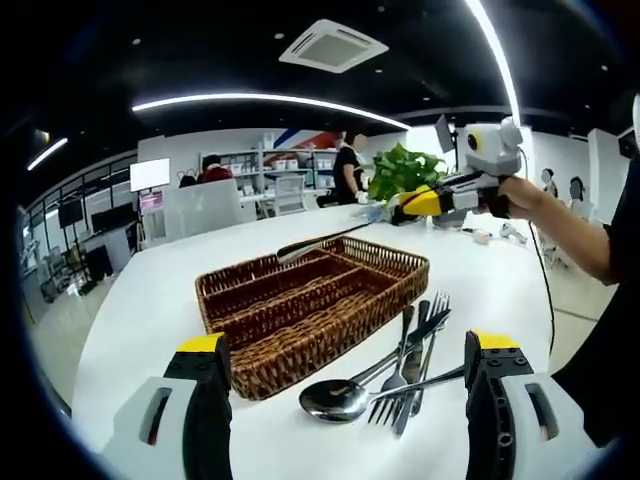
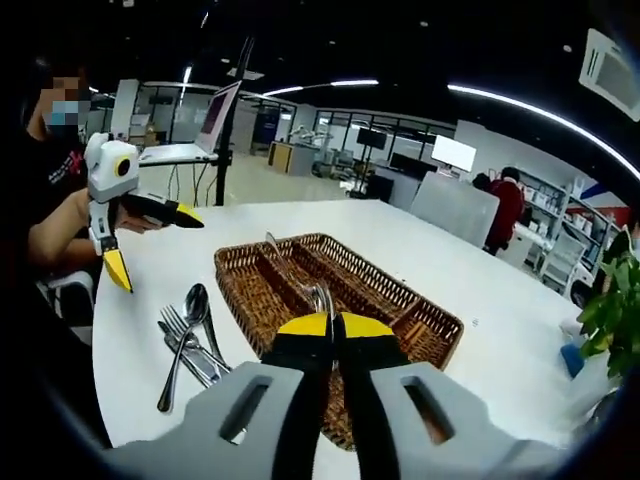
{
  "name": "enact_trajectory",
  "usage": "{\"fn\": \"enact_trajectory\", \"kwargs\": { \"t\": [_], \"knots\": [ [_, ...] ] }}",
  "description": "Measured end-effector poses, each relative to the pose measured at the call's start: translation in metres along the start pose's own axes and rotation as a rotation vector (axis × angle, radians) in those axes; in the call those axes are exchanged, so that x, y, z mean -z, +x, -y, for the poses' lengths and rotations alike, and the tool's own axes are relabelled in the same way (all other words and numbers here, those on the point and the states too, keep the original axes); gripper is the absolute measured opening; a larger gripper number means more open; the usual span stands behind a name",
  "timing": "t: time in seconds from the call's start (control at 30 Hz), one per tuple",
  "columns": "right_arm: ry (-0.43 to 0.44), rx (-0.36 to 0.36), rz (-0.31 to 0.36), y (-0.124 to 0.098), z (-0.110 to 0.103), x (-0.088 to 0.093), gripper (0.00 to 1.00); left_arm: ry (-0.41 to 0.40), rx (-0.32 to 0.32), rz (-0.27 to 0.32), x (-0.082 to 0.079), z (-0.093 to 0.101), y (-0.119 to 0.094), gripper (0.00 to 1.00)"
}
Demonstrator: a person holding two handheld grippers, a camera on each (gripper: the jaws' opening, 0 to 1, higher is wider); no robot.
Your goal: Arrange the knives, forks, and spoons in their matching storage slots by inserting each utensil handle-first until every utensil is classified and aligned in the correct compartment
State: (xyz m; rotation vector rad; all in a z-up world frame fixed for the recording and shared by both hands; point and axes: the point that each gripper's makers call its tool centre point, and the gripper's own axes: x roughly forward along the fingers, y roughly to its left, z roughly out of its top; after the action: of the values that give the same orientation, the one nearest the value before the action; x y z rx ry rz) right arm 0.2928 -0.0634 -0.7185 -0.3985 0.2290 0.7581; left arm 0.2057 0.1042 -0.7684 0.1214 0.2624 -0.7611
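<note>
Your right gripper [image 2: 322, 322], jaws closed on a fork [image 2: 290, 275], holds it over the wicker tray [image 2: 425, 325]; keep the handle leading, level with a slot, then lower it. Your left gripper [image 1: 345, 355] waits wide apart before the remaining cutlery [image 1: 400, 375] lying just beside the tray on the white table [image 1: 150, 300]

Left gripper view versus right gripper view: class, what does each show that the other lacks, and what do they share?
Left gripper view alone: a ceiling air vent and the right gripper seen from afar, holding a utensil. Right gripper view alone: a laptop on a stand. Both: the wicker cutlery tray, the loose pile of cutlery, a green plant.
</note>
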Motion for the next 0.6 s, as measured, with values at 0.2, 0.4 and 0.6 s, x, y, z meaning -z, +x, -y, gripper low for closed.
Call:
{"fn": "enact_trajectory", "kwargs": {
  "t": [0.2,0.4,0.6],
  "knots": [
    [0.027,-0.028,-0.015,0.023,0.021,0.0,0.0,-0.005,0.004,-0.001,0.001,-0.001,0.002,0.99],
    [0.041,-0.037,-0.032,0.046,0.038,0.0,0.0,-0.013,0.003,0.006,0.0,-0.003,0.004,0.99],
    [0.091,-0.053,-0.03,0.071,0.053,-0.002,0.0,-0.019,0.016,0.023,-0.006,-0.002,0.007,0.99]
  ]
}}
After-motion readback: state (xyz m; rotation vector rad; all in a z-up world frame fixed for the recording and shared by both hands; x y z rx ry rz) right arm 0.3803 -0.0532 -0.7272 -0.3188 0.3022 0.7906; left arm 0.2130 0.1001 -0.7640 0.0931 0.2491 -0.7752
